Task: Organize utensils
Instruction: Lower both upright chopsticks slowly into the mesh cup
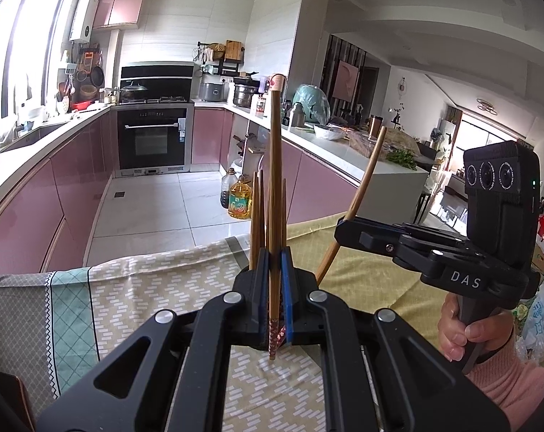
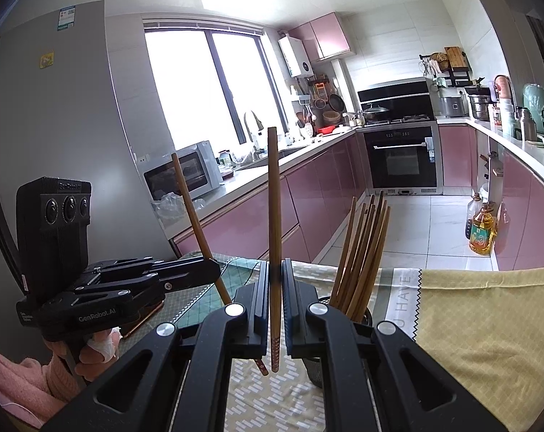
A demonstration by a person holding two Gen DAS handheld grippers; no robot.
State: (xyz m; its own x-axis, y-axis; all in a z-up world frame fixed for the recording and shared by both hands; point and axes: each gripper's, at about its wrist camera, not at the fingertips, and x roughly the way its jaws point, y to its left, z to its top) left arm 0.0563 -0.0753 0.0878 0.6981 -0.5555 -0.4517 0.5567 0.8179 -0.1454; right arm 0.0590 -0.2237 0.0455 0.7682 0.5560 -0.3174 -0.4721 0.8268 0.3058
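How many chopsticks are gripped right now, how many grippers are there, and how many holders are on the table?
Gripped chopsticks: 2, left chopstick and right chopstick
Grippers: 2, left gripper and right gripper
Chopstick holder: 1
Total: 5

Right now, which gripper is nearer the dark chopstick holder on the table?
Probably right. The chopstick holder stands just beside the fingers of the right gripper; the left gripper sits on their far side, farther off.

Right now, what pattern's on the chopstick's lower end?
Red with small white floral specks; clearest in the right wrist view.
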